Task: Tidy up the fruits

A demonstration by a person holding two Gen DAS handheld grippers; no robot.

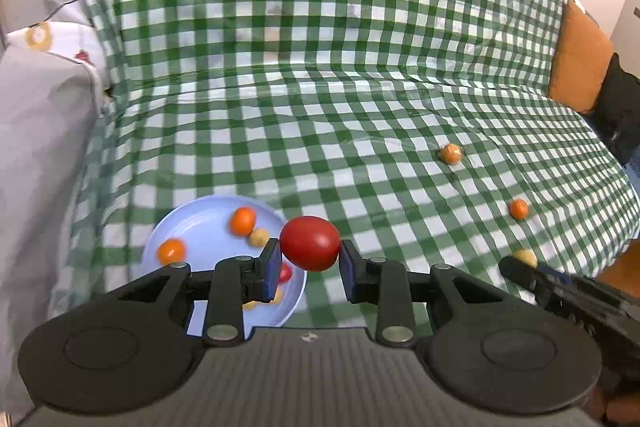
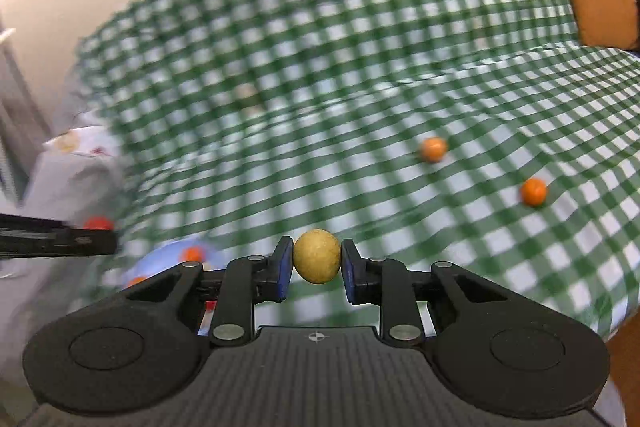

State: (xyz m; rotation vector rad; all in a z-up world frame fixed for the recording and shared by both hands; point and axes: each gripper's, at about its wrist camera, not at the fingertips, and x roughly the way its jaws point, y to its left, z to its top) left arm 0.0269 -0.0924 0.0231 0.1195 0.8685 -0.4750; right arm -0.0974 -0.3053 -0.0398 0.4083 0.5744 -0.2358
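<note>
My left gripper [image 1: 310, 255] is shut on a red tomato [image 1: 310, 243] and holds it above the right rim of a light blue plate [image 1: 200, 215]. The plate holds two small oranges [image 1: 243, 221], a yellowish fruit [image 1: 259, 237] and more fruit partly hidden behind my fingers. My right gripper [image 2: 316, 263] is shut on a round yellow fruit [image 2: 317, 256] above the checked cloth. The right gripper also shows at the right edge of the left wrist view [image 1: 520, 267]. Two orange fruits [image 1: 451, 153] [image 1: 519, 209] lie loose on the cloth to the right.
A green and white checked cloth [image 1: 320, 87] covers the sofa seat and back. An orange cushion [image 1: 580, 55] leans at the far right. A grey armrest with a patterned pillow [image 1: 48, 39] stands at the left. The right wrist view is blurred.
</note>
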